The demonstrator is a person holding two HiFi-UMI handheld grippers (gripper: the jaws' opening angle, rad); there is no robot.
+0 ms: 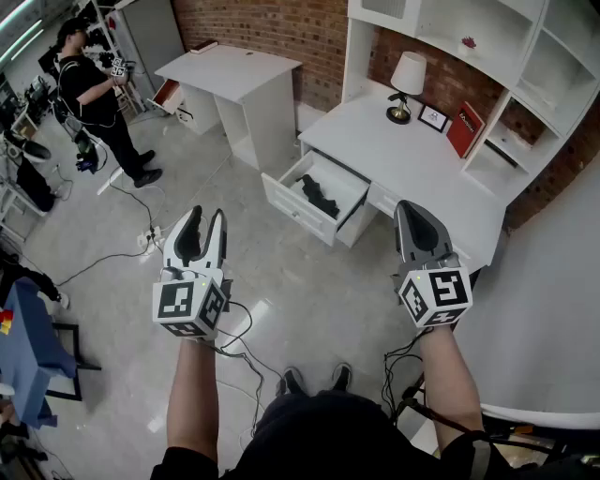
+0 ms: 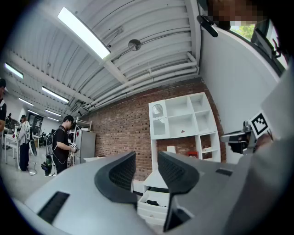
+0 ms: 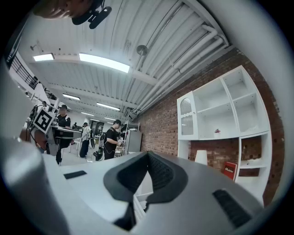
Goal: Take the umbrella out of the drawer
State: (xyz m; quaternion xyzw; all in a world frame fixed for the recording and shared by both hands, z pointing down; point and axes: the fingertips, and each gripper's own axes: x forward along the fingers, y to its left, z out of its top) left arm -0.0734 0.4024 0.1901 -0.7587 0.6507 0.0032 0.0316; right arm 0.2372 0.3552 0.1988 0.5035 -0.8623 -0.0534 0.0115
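A grey concrete floor filled the middle of the head view, with a brick wall along the top edge. A white desk with open shelving above it stood at the upper right. It carried a small lamp, a framed picture and a red book. One drawer was pulled out from the desk's front, just right of the frame's centre, and the black umbrella lay inside it.

Both grippers were held out level, well short of the drawer. The left gripper sat at centre left, its jaws released with nothing between them; in its own view the open drawer showed through the gap. The right gripper sat at centre right, near the desk's front edge, its jaws clenched together on nothing.

A second white desk stood at the upper left, with a person in black beside it.
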